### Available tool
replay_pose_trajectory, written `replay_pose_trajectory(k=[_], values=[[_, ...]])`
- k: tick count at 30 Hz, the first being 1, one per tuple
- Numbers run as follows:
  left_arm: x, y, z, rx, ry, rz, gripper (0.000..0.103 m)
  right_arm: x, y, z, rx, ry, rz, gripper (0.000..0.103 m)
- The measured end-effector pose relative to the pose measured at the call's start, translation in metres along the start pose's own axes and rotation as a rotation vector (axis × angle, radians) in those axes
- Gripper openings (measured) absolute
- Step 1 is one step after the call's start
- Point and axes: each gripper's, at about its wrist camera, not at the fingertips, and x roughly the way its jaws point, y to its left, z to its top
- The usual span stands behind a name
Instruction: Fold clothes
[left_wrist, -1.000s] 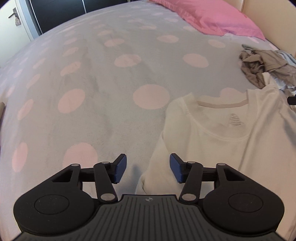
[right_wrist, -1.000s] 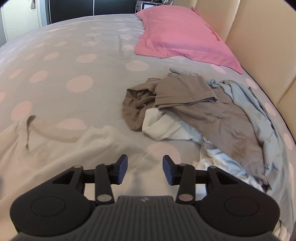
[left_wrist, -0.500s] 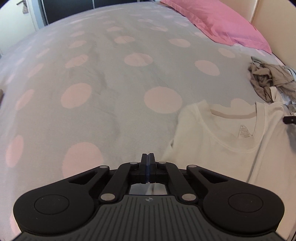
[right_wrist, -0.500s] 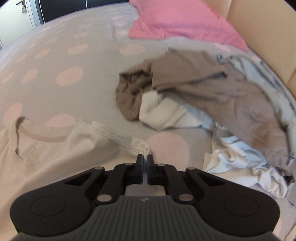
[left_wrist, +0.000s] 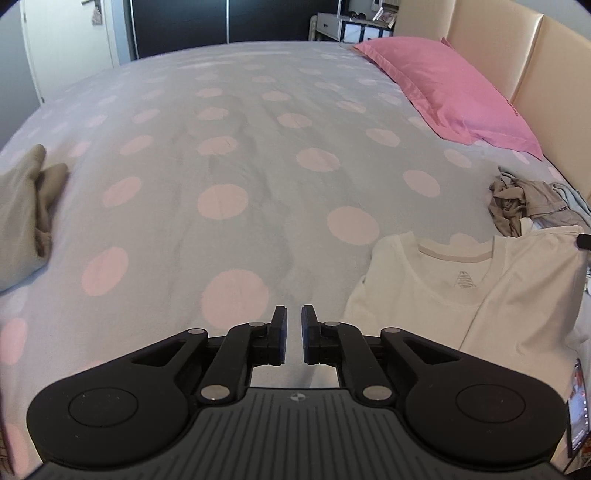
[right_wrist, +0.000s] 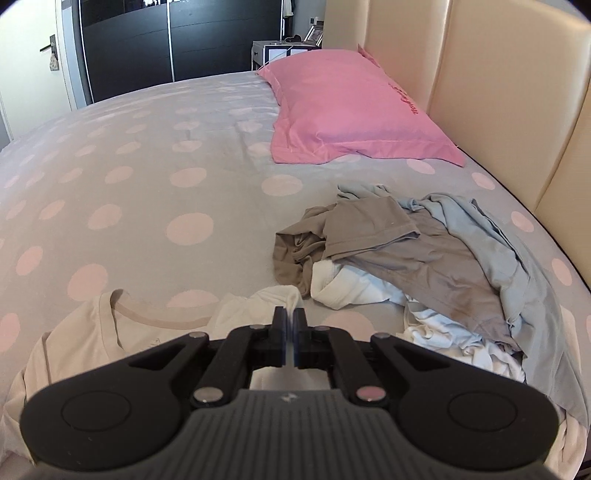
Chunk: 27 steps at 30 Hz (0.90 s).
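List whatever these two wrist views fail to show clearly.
- Left wrist view: beige cloth at the left edge, cut off by the frame and blurred; which garment it is cannot be told.
- Right wrist view: cream cotton T-shirt, lower part hidden behind the right gripper.
- Right wrist view: red lettering on the pink pillow, too small to read.
- Right wrist view: white garment, mostly buried under the taupe garment.

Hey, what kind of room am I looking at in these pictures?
Most likely a bedroom. A wide bed with a grey sheet dotted in pale pink fills the view, a pink pillow lies against a cream padded headboard, and dark wardrobe doors stand at the far wall.
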Motion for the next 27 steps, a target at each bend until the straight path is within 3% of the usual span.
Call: replay_pose_trajectory(k=[5,16,20,24,25,27], values=[[-0.001,-0.01,-0.001,0.009,-0.031,0.014,0.005,0.007,-0.015,-0.004,0.046,0.027,-0.001,0.004],[0.067,-0.04,0.001,0.015,0.098,-0.044,0.006,0.025,-0.023,-0.008,0.009,0.056,0.024,0.005],[0.085,-0.049,0.002,0.027,0.103,-0.057,0.03,0.032,-0.025,-0.008,-0.009,0.061,0.022,0.005],[0.099,-0.053,0.009,0.004,0.105,-0.074,0.038,0.037,-0.025,-0.008,-0.031,0.061,0.023,0.005],[0.104,-0.054,0.011,0.0,0.113,-0.069,0.038,0.039,-0.024,-0.008,-0.039,0.061,0.021,0.005],[0.111,-0.053,0.012,-0.01,0.128,-0.045,0.024,0.041,-0.022,-0.008,-0.058,0.059,0.012,0.005]])
